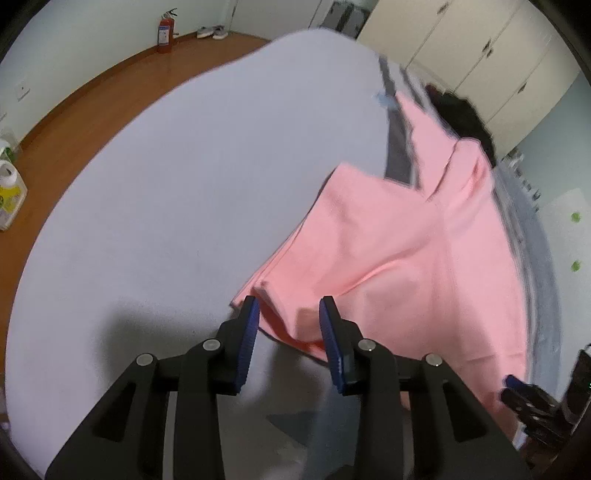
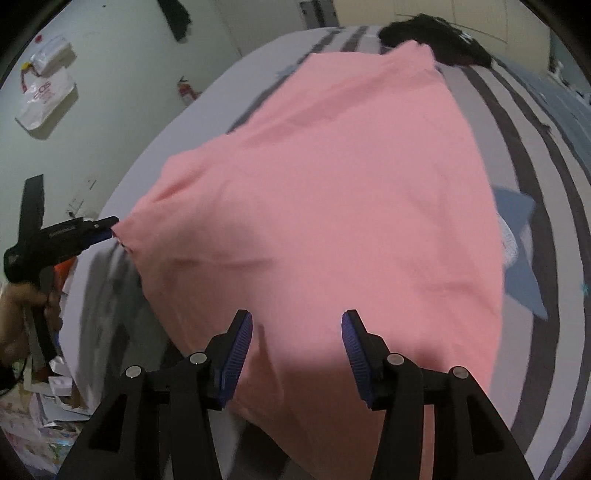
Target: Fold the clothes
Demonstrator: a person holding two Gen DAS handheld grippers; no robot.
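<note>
A pink shirt [image 2: 332, 192] lies spread on the bed; it also shows in the left wrist view [image 1: 406, 251]. My left gripper [image 1: 290, 308] is open, its blue pads either side of the shirt's folded corner edge. In the right wrist view the left gripper [image 2: 110, 227] sits at the shirt's left corner. My right gripper [image 2: 297, 325] is open just above the shirt's near edge, with pink cloth between and below its fingers. The right gripper shows in the left wrist view [image 1: 517, 387] at the lower right.
The bed has a pale grey sheet [image 1: 184, 184] and a grey striped cover [image 2: 535, 184] with blue stars. A black garment [image 2: 436, 40] lies at the far end. A fire extinguisher [image 1: 165, 31] and shoes stand on the wooden floor. Clutter [image 2: 37, 413] lies beside the bed.
</note>
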